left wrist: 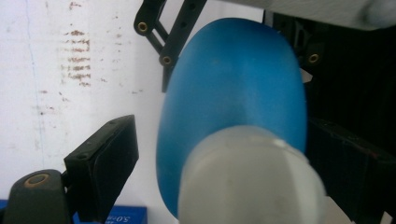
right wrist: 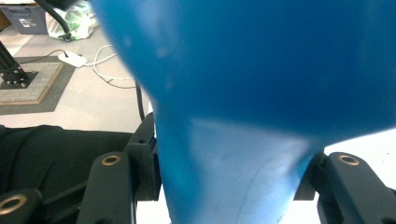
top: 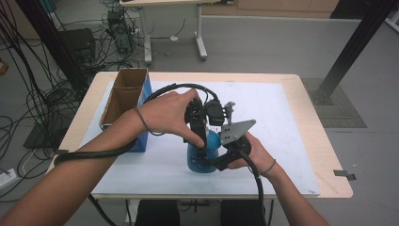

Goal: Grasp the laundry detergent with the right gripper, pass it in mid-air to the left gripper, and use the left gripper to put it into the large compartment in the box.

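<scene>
Blue bottle point(right wrist: 243, 93) seemingly between right gripper point(right wrist: 229, 186) jaws

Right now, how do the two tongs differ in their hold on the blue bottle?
The right tongs are shut on the blue bottle, clamping its body from the side. The left tongs come from above around its white cap, with a gap beside the left pad, so they are open. Both have black jaws and meet at the same bottle.

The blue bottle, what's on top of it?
A whitish cap tops the blue bottle. The left hand-held gripper straddles that cap from above. What the bottle holds can't be seen.
</scene>
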The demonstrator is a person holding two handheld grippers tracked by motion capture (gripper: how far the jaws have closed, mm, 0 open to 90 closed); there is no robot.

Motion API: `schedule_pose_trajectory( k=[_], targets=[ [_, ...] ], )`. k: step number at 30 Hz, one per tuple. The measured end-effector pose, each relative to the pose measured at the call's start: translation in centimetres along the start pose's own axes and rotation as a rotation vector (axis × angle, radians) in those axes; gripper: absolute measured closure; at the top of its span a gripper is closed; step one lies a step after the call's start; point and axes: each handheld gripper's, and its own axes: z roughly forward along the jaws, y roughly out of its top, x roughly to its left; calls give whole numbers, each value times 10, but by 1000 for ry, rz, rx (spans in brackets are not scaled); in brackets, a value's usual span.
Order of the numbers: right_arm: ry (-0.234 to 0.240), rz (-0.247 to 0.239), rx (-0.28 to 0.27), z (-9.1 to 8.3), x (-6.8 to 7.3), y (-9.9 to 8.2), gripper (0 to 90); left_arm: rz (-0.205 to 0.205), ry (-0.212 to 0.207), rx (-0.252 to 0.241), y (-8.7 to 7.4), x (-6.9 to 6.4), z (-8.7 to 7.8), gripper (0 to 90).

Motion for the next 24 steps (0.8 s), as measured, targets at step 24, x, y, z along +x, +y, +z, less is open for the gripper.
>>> schedule_pose_trajectory(
  k=[24],
  targets=[
    [-1, 4, -7, -1, 1, 0, 425, 22, -6, 22, 5, -2, 1, 362]
  ],
)
